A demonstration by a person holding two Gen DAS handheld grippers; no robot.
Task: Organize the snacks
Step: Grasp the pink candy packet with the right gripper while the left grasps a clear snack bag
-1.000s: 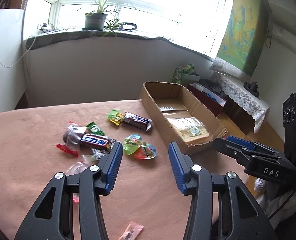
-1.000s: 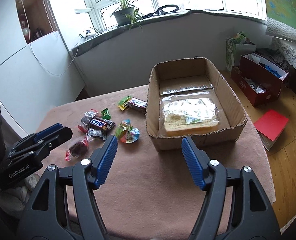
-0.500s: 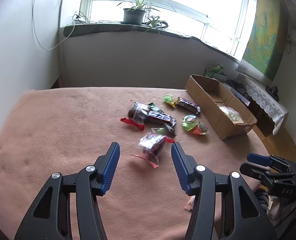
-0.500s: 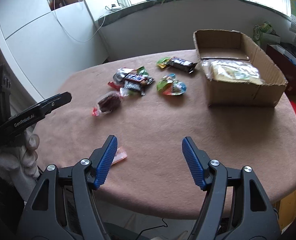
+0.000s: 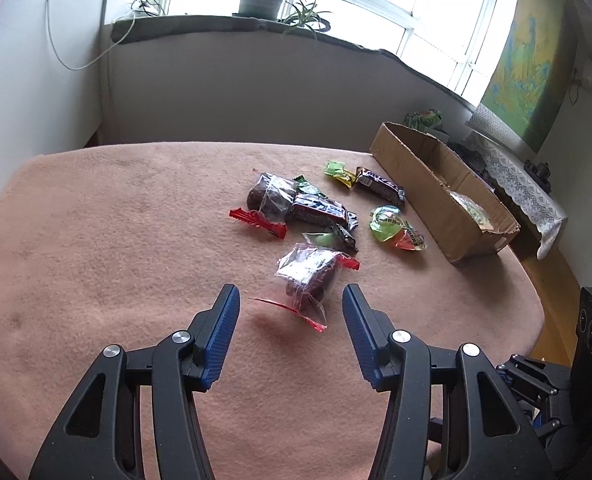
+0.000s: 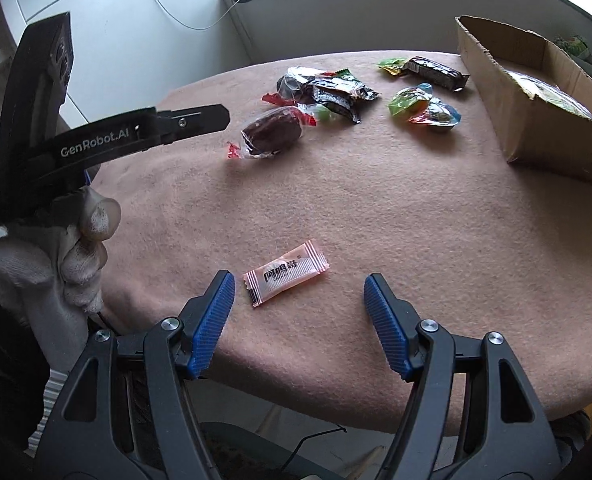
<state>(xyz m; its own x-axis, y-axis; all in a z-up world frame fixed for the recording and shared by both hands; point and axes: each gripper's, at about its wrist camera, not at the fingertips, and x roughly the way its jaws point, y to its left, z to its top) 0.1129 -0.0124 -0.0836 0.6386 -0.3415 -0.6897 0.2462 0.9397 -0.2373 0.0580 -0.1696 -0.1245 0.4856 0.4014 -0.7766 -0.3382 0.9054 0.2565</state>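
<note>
Both grippers pulled back toward table edge; L gripper (image 5: pixel 287 300) open before dark candy (image 5: pixel 310 274), R gripper (image 6: pixel 299 290) open.

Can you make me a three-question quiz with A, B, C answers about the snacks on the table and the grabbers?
1. Where is the pink candy packet?
A. Inside the cardboard box
B. Alone on the table near the right gripper
C. On the windowsill

2. What colour are the pads on the gripper fingers?
A. Blue
B. Yellow
C. White

3. What is the left gripper doing?
A. Squeezing a chocolate bar
B. Shut with nothing in it
C. Open, with the clear-wrapped dark snack just ahead of its fingers

Answers:
1 B: it lies by itself just in front of the right gripper, apart from the pile and the cardboard box.
2 A: the ribbed pads are blue on both grippers.
3 C: its fingers are spread and touch nothing.
</note>
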